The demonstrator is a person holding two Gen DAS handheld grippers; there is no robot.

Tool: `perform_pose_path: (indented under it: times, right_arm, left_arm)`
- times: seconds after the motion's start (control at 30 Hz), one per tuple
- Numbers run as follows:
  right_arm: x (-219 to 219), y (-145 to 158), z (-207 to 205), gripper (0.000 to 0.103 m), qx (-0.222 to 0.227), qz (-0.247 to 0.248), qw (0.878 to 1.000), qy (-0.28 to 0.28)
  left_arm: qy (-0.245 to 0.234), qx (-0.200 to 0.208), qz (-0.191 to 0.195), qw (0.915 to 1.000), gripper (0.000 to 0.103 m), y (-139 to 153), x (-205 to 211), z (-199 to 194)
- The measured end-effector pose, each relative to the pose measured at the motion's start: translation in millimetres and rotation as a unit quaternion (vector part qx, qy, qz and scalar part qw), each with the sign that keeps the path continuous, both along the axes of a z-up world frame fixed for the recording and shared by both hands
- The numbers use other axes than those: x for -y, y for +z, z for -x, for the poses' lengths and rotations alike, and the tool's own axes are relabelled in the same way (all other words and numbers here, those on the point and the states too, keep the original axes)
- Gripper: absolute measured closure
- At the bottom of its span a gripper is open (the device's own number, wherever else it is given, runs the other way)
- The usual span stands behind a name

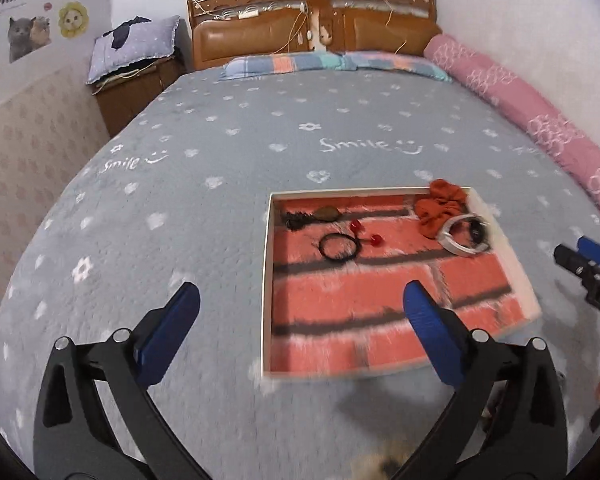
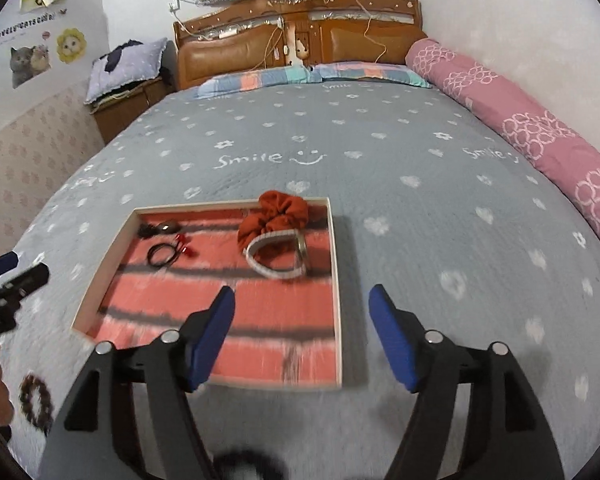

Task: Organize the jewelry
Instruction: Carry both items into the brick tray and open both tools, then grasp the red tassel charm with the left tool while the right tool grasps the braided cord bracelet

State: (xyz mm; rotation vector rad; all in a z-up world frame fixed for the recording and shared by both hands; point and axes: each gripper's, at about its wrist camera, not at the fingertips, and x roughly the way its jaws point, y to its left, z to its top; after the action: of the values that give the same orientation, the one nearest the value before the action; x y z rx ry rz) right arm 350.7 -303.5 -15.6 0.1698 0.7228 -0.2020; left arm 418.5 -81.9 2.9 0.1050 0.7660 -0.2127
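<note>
We hold both grippers wide open and empty – left gripper (image 1: pixel 300 334), right gripper (image 2: pixel 302 338); the beaded bracelet (image 2: pixel 36 404) lies on the bed, outside the tray (image 2: pixel 337 280) – nearer our left.

Tray (image 2: pixel 336 280) on bedspread (image 2: pixel 420 240), scrunchie (image 2: pixel 278 214) at its far corner, watch (image 2: pixel 278 256) just before it, hair tie (image 2: pixel 162 256) left, beaded ring (image 2: pixel 36 400) outside tray

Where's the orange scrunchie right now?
The orange scrunchie lies in the tray's far right corner, touching the white watch just in front.
</note>
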Motion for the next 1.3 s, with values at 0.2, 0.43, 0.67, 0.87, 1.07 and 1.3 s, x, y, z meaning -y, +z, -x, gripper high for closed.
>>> perform_pose_path:
  times: [0.2,0.43,0.67,0.87,1.07,1.3]
  right_arm:
    - [-9,6,62,0.023,0.02,0.024,0.999,-0.008]
    - [-21,2,115,0.02,0.028,0.038,0.999,-0.013]
    - [-13,-6,153,0.019,0.029,0.042,0.998,-0.034]
    - [-1,-17,176,0.019,0.019,0.042,0.998,-0.054]
    - [11,-32,186,0.019,0.009,0.037,0.997,-0.068]
    - [18,-51,178,0.019,-0.012,0.04,0.996,-0.075]
  left_arm:
    - [0.014,0.025,0.018,0.9994,0.005,22,-37,63]
    - [0.042,0.035,0.033,0.9979,0.005,27,-72,119]
    - [0.057,0.03,0.037,0.9972,0.005,14,-89,157]
    - [0.06,0.016,0.042,0.9972,0.005,-7,-90,181]
    - [0.058,-0.009,0.047,0.9972,0.005,-31,-82,195]
    - [0.033,-0.036,0.053,0.9974,0.005,-63,-58,207]
